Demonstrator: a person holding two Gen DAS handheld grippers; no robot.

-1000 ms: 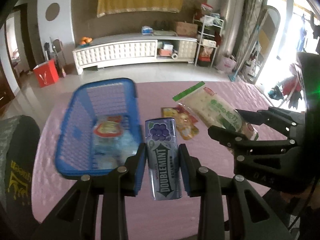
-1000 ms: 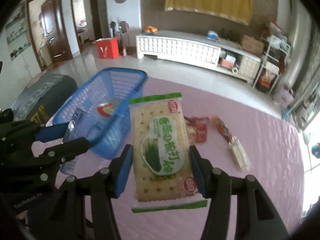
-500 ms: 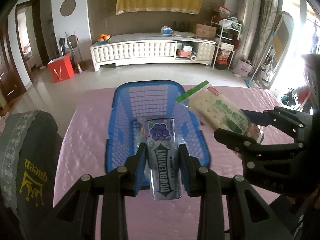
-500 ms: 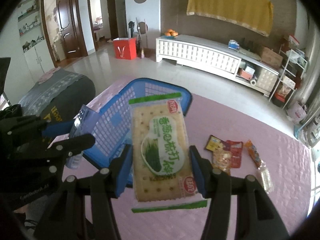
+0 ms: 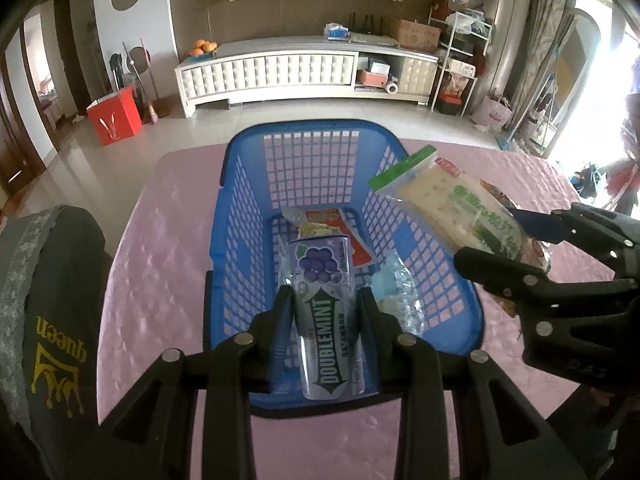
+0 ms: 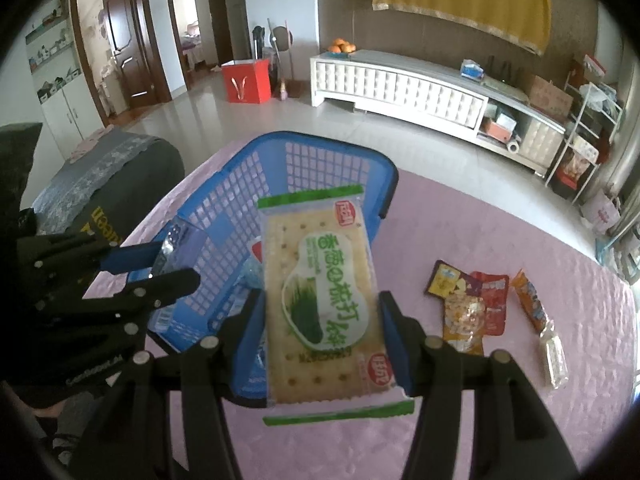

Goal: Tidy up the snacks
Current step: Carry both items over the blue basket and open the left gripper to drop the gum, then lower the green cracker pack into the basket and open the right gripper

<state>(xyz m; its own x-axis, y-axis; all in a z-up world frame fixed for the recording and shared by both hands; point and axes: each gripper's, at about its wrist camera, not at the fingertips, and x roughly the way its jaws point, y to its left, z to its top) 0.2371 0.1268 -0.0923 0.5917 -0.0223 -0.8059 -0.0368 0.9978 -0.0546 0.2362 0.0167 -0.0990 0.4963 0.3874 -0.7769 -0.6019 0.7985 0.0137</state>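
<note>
Purple gum tin (image 5: 326, 312) is clamped by the left hand-held gripper (image 5: 325, 312) above the blue basket (image 5: 236, 216). A cracker packet (image 6: 326, 300) is gripped by the right hand-held gripper (image 6: 324, 336).

A blue lattice-walled basket (image 5: 248, 216) sat on a pale pink, quilt-patterned tablecloth (image 5: 168, 216). The gum pack (image 5: 326, 316) was purple with a grape picture and a green-and-white band, while the cracker packet (image 6: 324, 300) was cream and dotted, with green edges, a white-and-green oval and red badges. Loose snack packets (image 6: 474, 304) were red, orange and yellow.
</note>
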